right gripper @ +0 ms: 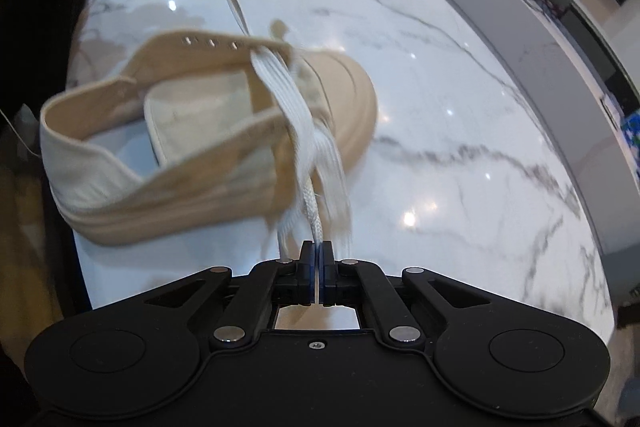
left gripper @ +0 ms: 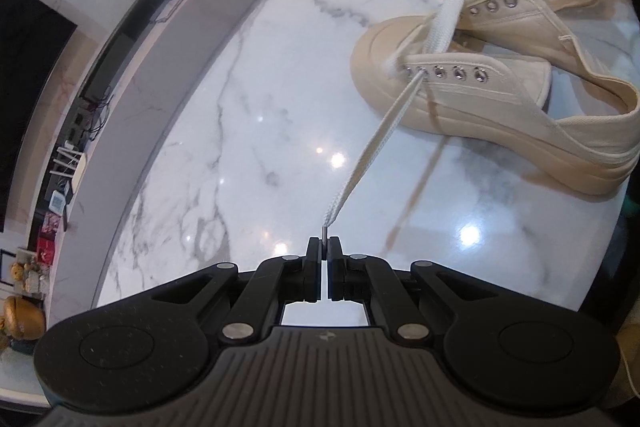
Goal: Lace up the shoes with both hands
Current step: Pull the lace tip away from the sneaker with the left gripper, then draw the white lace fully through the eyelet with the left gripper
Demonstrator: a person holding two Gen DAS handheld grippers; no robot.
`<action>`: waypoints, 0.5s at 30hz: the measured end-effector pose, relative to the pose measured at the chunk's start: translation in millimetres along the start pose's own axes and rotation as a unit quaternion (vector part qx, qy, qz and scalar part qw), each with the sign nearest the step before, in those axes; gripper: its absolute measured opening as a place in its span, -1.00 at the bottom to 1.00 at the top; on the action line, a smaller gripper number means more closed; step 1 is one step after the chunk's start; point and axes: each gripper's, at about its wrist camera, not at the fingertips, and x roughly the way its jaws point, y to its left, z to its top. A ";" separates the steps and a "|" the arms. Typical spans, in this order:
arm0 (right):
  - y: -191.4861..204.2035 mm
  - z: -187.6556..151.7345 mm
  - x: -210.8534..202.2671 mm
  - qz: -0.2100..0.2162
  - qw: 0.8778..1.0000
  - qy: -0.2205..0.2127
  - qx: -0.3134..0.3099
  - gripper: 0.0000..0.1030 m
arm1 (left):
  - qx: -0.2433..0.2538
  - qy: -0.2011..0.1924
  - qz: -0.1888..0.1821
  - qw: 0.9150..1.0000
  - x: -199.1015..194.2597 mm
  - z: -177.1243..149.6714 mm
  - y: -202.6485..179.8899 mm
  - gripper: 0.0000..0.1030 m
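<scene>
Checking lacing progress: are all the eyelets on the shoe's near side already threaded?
No. In the left wrist view the lace passes only the front eyelet of the shoe; the others sit empty.

Two wrist views facing each other low across the marble table (left gripper: 248,115), sharing the shoe (left gripper: 500,99)

Shoe (left gripper: 500,99) on table (left gripper: 248,115), lace (left gripper: 372,147) stretched between both tools

Both tools matte blk plastic: left tool (left gripper: 325,247), right tool (right gripper: 317,251); silver rivets, ribbed housing.
</scene>
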 end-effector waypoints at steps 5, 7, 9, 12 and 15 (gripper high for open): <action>-5.3 -12.8 2.4 -0.015 0.999 0.027 0.012 -1.00 | -0.003 0.005 0.013 1.000 -6.0 -3.4 6.0 -0.97; -7.2 -16.3 2.4 -0.019 0.999 0.032 0.019 -1.00 | -0.003 0.003 0.018 1.000 -10.8 -3.5 7.4 -0.97; -7.5 -16.9 1.6 -0.017 0.999 0.033 0.024 -1.00 | -0.002 0.000 0.024 1.000 -15.5 -2.6 8.6 -0.97; -1.8 -13.7 -0.9 -0.023 0.999 0.030 0.018 -0.98 | -0.001 -0.005 0.034 0.999 -23.2 -0.8 11.1 -0.97; 0.3 -13.2 -8.9 -0.032 0.999 0.016 0.026 -0.91 | 0.001 -0.011 0.041 0.999 -32.5 0.0 12.4 -0.97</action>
